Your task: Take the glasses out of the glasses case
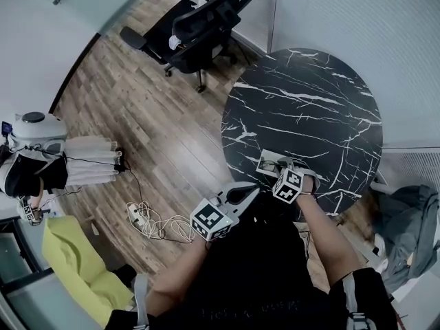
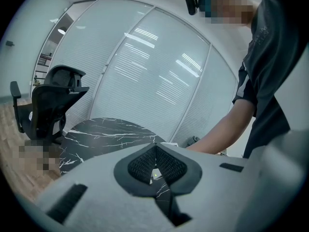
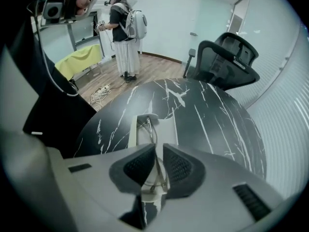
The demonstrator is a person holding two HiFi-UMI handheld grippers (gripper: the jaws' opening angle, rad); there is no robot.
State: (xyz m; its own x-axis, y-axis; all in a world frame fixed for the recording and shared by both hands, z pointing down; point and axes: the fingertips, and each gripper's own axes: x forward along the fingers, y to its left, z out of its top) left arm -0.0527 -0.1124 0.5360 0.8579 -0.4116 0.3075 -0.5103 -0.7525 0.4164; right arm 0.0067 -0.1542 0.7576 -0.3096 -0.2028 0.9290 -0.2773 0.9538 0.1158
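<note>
An open white glasses case (image 1: 267,163) (image 3: 166,127) lies near my edge of the round black marble table (image 1: 309,108) (image 3: 207,110). Thin metal-framed glasses (image 3: 150,135) run from the case back between my right gripper's pads. The right gripper (image 1: 283,168) (image 3: 157,170) sits over the case, shut on the glasses frame. My left gripper (image 1: 251,192) (image 2: 155,152) hovers just left of the case at the table's rim, pads pressed together with nothing between them. From the left gripper view the case is mostly hidden behind the jaws; only the table (image 2: 106,132) and my right forearm (image 2: 227,129) show.
A black office chair (image 1: 199,26) (image 3: 227,57) (image 2: 48,105) stands on the wood floor beyond the table. Cables and a power strip (image 1: 155,222) lie on the floor to my left. Another person (image 3: 123,33) stands farther off. Glass partitions (image 2: 145,71) line the room.
</note>
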